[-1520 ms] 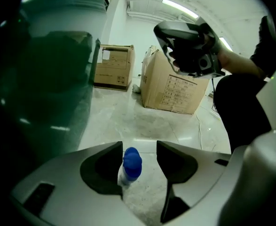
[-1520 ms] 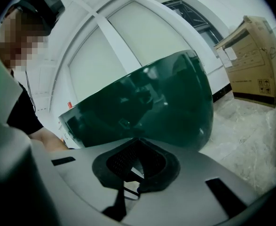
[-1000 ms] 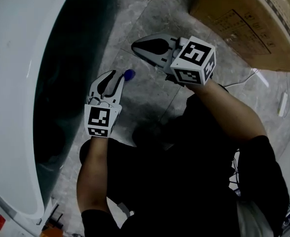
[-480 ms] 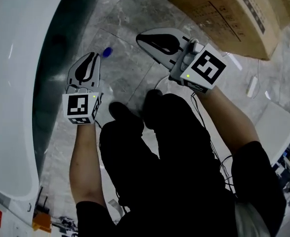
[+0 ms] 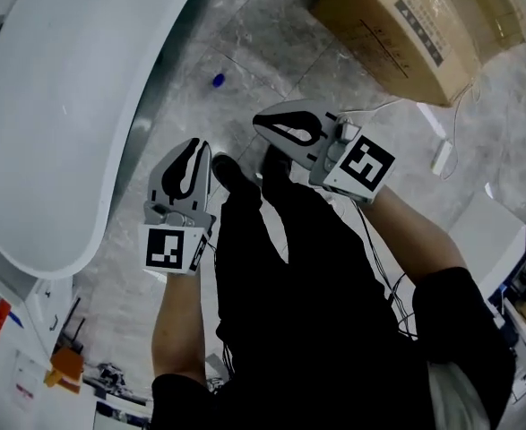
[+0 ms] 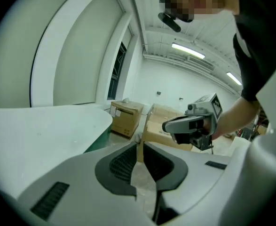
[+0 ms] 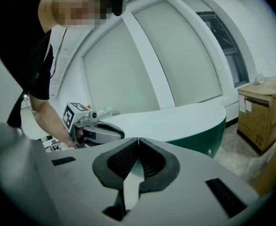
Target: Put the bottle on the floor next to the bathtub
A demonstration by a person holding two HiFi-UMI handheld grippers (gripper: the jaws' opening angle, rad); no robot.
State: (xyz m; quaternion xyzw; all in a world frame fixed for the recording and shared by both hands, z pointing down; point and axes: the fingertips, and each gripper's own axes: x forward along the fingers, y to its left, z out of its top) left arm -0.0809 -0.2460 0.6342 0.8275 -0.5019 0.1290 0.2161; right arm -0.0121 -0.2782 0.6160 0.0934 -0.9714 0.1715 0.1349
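While both grippers are hanging above the grey marbled floor (image 5: 271, 34), the bottle (image 5: 218, 81) — only its blue cap is showing clearly — is standing on that floor just beside the white bathtub (image 5: 65, 106). It is sitting ahead of the left gripper (image 5: 197, 143) and well apart from it, with bare floor lying between them.

The left gripper's jaws have just been closing and are sitting clenched, with only a sliver between the pads and nothing in them. The right gripper (image 5: 259, 120) is clenched too, its tips meeting on nothing.

The bathtub's rim is curving along the left side of the left gripper. Two dark shoes (image 5: 234, 173) are standing between and beneath the two grippers, just behind their tips. A large cardboard box (image 5: 397, 34) is lying ahead of the right gripper and to its right. In the left gripper view a second box (image 6: 125, 118) is standing farther off. A white block (image 5: 442, 157) on a thin cable (image 5: 397, 106) is lying to the right gripper's right.

Counting — one bottle, one bathtub, two grippers, two shoes, two boxes.
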